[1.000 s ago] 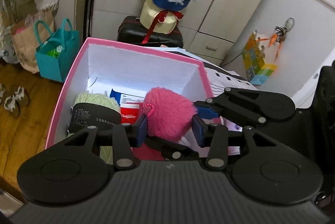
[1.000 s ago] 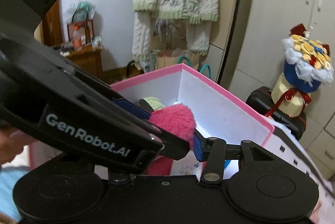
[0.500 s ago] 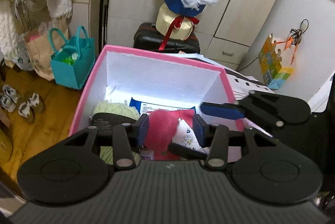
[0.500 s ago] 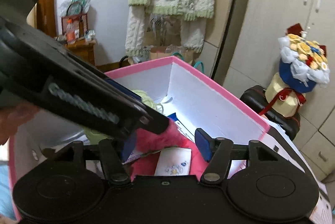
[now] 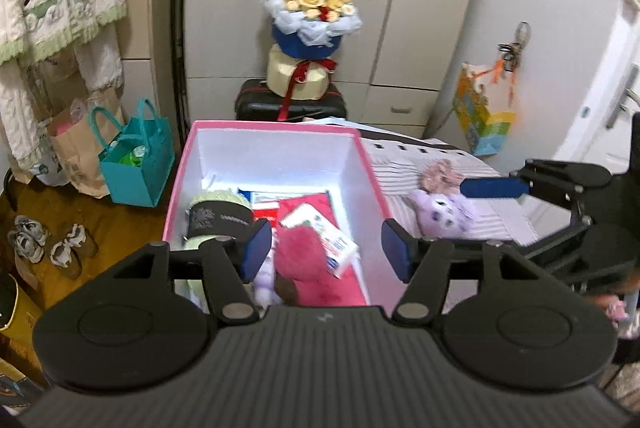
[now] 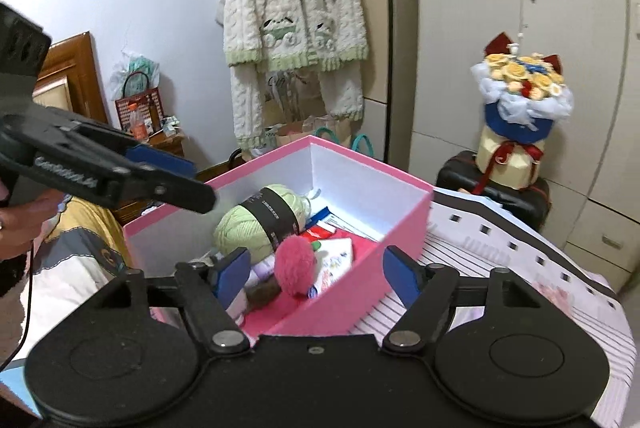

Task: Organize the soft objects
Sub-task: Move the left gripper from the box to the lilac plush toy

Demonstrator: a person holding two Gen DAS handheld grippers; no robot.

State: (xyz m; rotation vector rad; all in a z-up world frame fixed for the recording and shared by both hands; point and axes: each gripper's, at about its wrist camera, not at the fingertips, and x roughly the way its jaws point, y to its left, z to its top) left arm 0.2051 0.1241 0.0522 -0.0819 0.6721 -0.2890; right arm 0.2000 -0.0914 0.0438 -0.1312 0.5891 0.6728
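Pink fluffy pompom point(image 5: 298, 248) lies in the pink cardboard box point(image 5: 372, 184), below both grippers' opening, empty fingers point(image 5: 256, 248). Purple plush toy point(image 5: 442, 214) waits right on the bed, nearer the right gripper point(image 5: 492, 188).

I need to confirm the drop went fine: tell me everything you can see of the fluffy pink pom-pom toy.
The pink pom-pom toy is a round, shaggy, hot-pink ball of plush-looking fur. It lies inside the pink box, near its front end, on red fabric, beside the green yarn ball and partly over a white printed card. A small lilac plush piece sits against its side. Neither gripper touches it: both sets of jaws are opening with nothing between them.
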